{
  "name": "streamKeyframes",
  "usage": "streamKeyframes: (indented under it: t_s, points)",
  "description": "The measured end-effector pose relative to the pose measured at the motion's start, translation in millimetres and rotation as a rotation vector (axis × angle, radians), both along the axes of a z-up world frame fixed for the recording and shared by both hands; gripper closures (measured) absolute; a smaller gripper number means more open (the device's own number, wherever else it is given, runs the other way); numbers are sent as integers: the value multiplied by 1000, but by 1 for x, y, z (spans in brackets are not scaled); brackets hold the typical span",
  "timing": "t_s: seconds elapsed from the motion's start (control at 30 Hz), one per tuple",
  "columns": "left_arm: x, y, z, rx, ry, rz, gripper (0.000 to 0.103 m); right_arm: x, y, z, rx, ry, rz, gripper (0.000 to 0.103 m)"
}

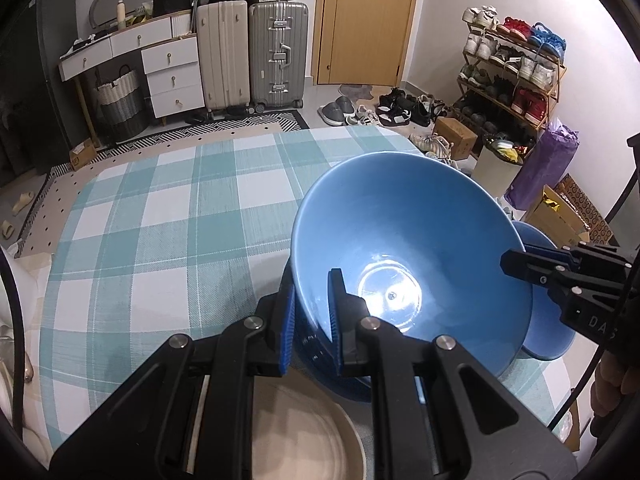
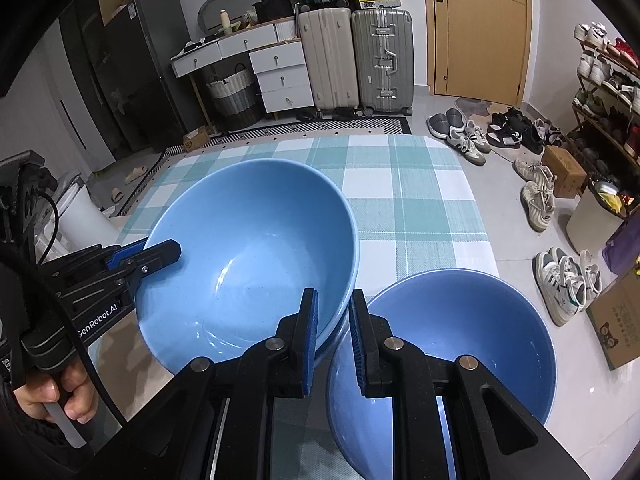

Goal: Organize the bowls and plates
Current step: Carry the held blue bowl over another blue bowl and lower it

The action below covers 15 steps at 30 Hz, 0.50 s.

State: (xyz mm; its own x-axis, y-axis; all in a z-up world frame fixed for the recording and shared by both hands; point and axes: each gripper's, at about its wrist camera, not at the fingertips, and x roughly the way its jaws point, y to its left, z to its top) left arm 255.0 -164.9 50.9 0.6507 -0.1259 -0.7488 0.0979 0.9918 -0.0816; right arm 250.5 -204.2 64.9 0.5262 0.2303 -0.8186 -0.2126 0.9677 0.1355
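Observation:
A large light-blue bowl (image 1: 412, 240) (image 2: 248, 256) hangs tilted just above the plaid tablecloth (image 1: 168, 216) (image 2: 420, 200). My left gripper (image 1: 314, 292) (image 2: 168, 250) is shut on its near-left rim. My right gripper (image 2: 334, 300) (image 1: 516, 260) is shut on the opposite rim, one finger inside the bowl and one outside. A second blue rim (image 1: 344, 384) shows right under the held bowl; whether they touch is unclear. Another blue bowl (image 2: 480, 340) (image 1: 548, 336) stands on the table just to the right, partly under my right gripper.
A beige plate (image 1: 316, 440) lies on the table below my left gripper. A hand (image 2: 60, 396) grips the left tool's handle. Beyond the table's far edge are suitcases (image 1: 248, 52), a shoe rack (image 1: 512, 72), loose shoes (image 2: 536, 196) and cardboard boxes (image 2: 616, 320).

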Motion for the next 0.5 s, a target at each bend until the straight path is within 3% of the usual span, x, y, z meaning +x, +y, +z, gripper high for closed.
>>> streamKeyframes:
  t_s: [0.5]
  points:
    - [8,1,-19,24,14,2,92,4,1,-9,-21,5,3,87]
